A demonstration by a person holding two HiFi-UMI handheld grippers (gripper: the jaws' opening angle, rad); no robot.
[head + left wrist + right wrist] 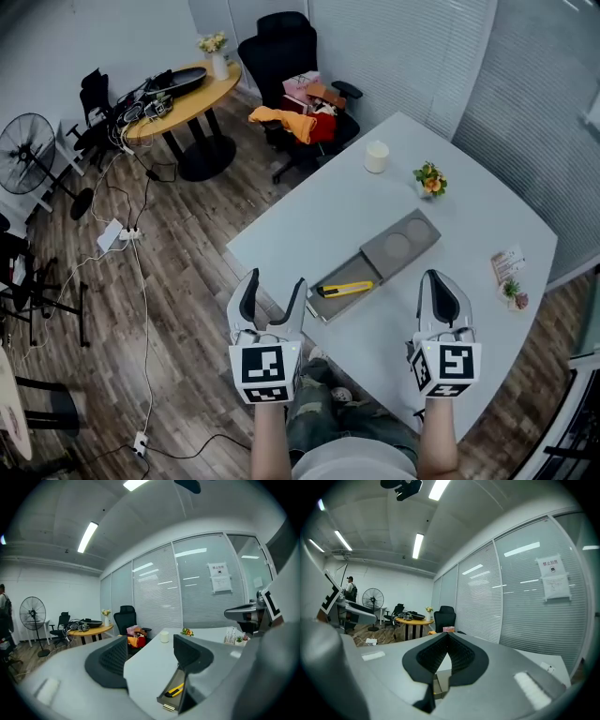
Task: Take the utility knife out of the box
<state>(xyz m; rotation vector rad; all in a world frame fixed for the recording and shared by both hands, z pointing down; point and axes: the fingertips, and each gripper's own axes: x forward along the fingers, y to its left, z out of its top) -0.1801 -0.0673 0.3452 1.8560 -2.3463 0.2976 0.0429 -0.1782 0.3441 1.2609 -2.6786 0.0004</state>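
A yellow utility knife [345, 289] lies in the slid-out grey tray of a flat grey box [401, 246] on the white table [469, 225]. My left gripper [276, 281] hangs over the table's near edge, just left of the tray, jaws open and empty. In the left gripper view the knife [176, 689] shows low between the jaws, beside the right one, with the gripper [150, 656] short of it. My right gripper [441, 281] is to the right of the box, apart from it, shut on nothing. Its jaws [447, 639] meet at the tips, with a bit of the box [440, 684] below.
A white cup-like cylinder [377, 156], a small flower pot [430, 179] and a card with a tiny plant [509, 272] stand further out on the table. A black office chair [295, 66] with clothes, a round wooden table [178, 98], a fan [23, 141] and floor cables lie beyond.
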